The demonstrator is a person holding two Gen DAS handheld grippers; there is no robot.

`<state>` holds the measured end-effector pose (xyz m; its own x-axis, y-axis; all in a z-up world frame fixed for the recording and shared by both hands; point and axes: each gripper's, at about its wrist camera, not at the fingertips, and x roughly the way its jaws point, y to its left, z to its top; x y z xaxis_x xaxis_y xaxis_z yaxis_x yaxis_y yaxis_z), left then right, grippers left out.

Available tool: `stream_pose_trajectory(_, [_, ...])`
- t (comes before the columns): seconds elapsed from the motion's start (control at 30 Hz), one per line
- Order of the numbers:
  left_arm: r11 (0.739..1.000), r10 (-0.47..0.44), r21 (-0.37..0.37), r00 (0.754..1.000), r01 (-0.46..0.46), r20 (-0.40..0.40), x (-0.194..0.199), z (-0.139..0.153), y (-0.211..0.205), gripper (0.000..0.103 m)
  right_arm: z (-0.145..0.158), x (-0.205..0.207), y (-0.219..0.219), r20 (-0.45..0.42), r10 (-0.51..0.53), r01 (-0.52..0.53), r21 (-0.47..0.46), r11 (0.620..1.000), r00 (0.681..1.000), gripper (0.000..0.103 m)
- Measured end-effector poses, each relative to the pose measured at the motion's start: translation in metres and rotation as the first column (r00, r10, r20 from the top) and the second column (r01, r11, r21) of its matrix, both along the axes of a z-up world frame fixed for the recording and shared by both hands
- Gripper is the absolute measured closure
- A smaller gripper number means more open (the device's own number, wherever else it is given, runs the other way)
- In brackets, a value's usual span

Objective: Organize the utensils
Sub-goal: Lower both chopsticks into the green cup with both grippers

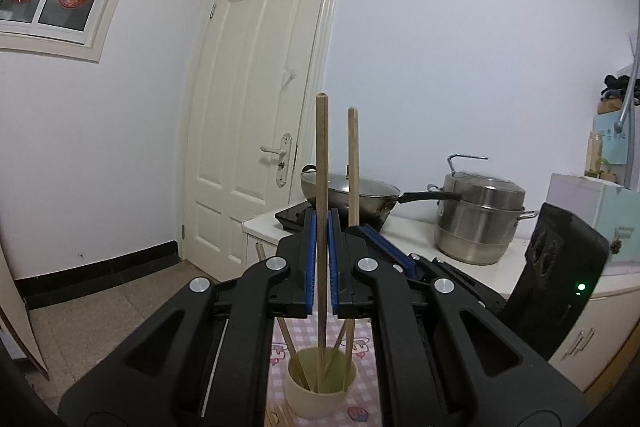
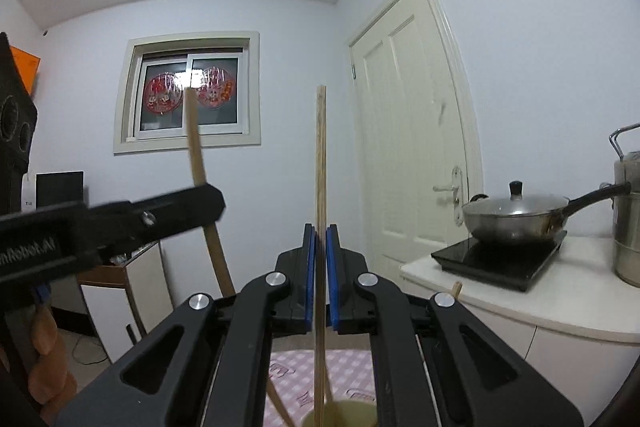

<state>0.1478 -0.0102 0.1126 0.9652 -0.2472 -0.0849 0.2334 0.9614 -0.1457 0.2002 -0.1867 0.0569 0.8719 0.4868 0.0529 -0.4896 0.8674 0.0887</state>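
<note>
Right wrist: partial mirrored lettering on left gripper [image 2: 208,203], unreadable.

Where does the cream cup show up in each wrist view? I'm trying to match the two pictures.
Left wrist view: the cup sits at the bottom centre, below the left gripper, with chopsticks standing in it.
Right wrist view: only the cup's rim shows at the bottom edge, right of centre, below the right gripper.
Shared landmark: the lidded wok by the door.

cup [image 1: 320,391] cream | tablecloth [image 1: 360,339] pink checked | pads [image 1: 309,267] blue
</note>
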Motion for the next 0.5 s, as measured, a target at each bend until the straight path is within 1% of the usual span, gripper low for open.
stream_pose_trajectory(0.1, [1.000, -0.001, -0.005, 1.000, 0.001, 0.006, 0.010, -0.009, -0.002, 0.097, -0.010, 0.011, -0.002, -0.007, -0.011, 0.011, 0.003, 1.000, 1.000, 0.099])
stream_pose_trajectory(0.2, [1.000, 0.004, 0.014, 1.000, -0.004, 0.021, 0.015, -0.014, -0.006, 0.097, -0.023, 0.019, -0.004, -0.015, -0.024, 0.024, -0.003, 1.000, 1.000, 0.099])
stream_pose_trajectory(0.3, [1.000, 0.009, 0.025, 1.000, -0.009, 0.011, 0.021, -0.023, -0.007, 0.097, -0.033, 0.020, -0.006, -0.036, -0.029, 0.029, 0.001, 1.000, 0.999, 0.099])
stream_pose_trajectory(0.4, [1.000, 0.008, 0.008, 1.000, -0.008, 0.000, 0.024, -0.036, -0.004, 0.097, -0.045, 0.018, -0.011, -0.060, -0.027, 0.028, 0.015, 0.999, 0.998, 0.099])
stream_pose_trajectory(0.5, [1.000, 0.015, -0.002, 1.000, -0.015, -0.011, 0.024, -0.050, -0.002, 0.097, -0.056, 0.011, -0.013, -0.065, -0.035, 0.036, 0.007, 0.999, 0.997, 0.099])
